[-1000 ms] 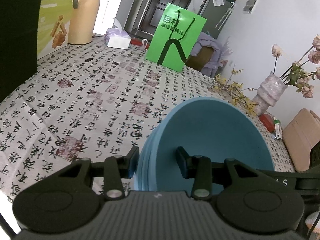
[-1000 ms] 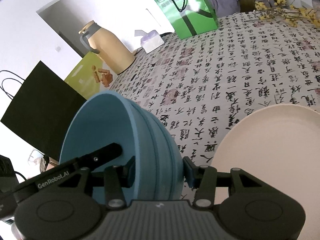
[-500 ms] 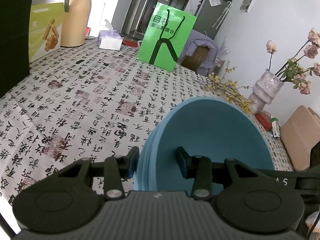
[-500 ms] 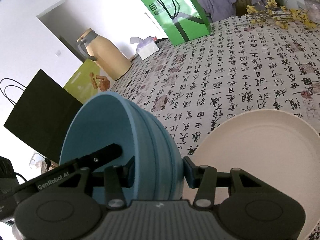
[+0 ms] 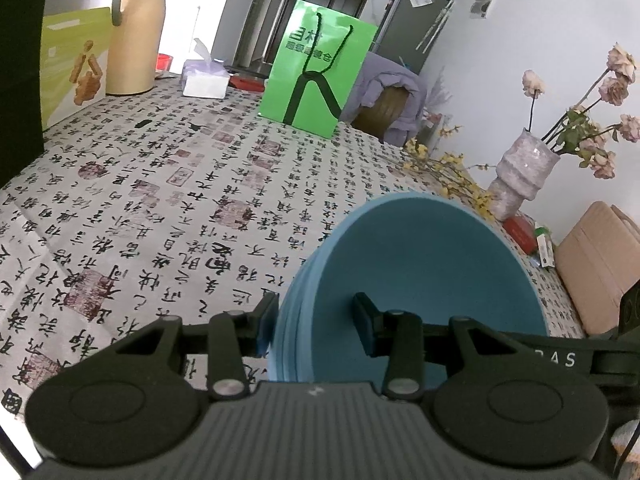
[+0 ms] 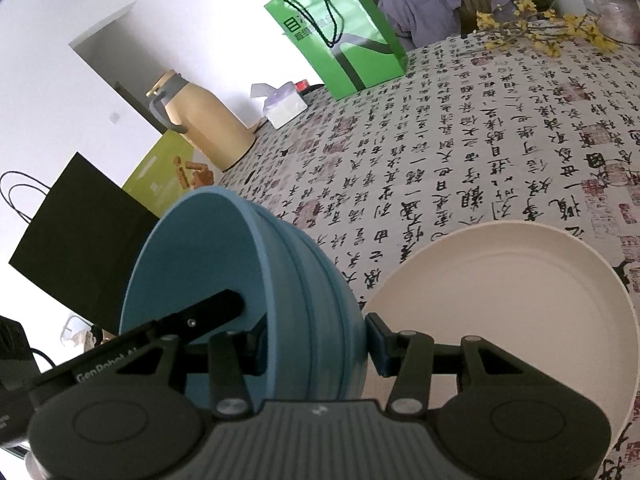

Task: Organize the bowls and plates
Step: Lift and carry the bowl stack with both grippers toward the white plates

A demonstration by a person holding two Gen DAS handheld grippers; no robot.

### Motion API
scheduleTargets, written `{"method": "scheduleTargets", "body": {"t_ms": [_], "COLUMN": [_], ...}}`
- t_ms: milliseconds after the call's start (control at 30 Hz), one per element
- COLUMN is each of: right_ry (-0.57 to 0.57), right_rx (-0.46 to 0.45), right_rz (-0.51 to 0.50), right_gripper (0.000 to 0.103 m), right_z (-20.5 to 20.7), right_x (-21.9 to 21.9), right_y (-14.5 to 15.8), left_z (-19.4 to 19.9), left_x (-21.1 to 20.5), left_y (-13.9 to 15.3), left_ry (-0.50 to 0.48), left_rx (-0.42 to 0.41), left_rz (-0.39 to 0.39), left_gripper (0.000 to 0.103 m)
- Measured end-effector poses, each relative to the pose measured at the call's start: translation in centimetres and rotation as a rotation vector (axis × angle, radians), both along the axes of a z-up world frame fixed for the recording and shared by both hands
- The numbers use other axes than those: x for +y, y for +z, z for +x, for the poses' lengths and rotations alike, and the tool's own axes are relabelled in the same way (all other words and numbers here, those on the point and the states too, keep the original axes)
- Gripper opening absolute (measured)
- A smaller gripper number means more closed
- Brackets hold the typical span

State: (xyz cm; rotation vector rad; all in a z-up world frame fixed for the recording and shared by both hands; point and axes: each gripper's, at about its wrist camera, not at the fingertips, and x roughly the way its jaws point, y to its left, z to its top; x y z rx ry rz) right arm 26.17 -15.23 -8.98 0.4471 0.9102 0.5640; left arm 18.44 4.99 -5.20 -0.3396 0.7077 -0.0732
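A stack of blue bowls [image 5: 424, 280] is held off the table between both grippers. My left gripper [image 5: 314, 320] is shut on its near rim, one finger inside and one outside. My right gripper [image 6: 316, 340] is shut on the opposite rim of the blue bowls [image 6: 280, 280]. The left gripper's finger [image 6: 200, 320] shows inside the bowl in the right wrist view. A cream plate [image 6: 508, 292] lies on the table just right of the right gripper, below the bowls.
The table has a calligraphy-print cloth [image 5: 160, 200]. At its far side stand a green paper bag [image 5: 316, 84], a tan thermos jug [image 5: 132, 28], a tissue box [image 5: 204, 80] and a yellow-green box [image 5: 72, 64]. A vase of flowers [image 5: 520, 176] stands at the right, a black bag [image 6: 80, 232] at the left.
Both grippers have tilted and shifted with the bowl stack still held. The cream plate has come further into the right wrist view.
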Motion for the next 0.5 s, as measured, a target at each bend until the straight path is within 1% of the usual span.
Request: {"method": "scheduleTargets", "body": {"t_ms": [500], "right_ry": [-0.048], "right_rx": [0.012], "right_rz": [0.013], "right_gripper": [0.047], "right_z": [0.0], "right_x": [-2.3], "right_y": [-0.6], "left_z": [1.0], "left_x": [-2.1], "left_y": [-0.4], "left_ry": [-0.04], "left_rx": [0.01], "left_rz": [0.007], "left_gripper": [0.041]}}
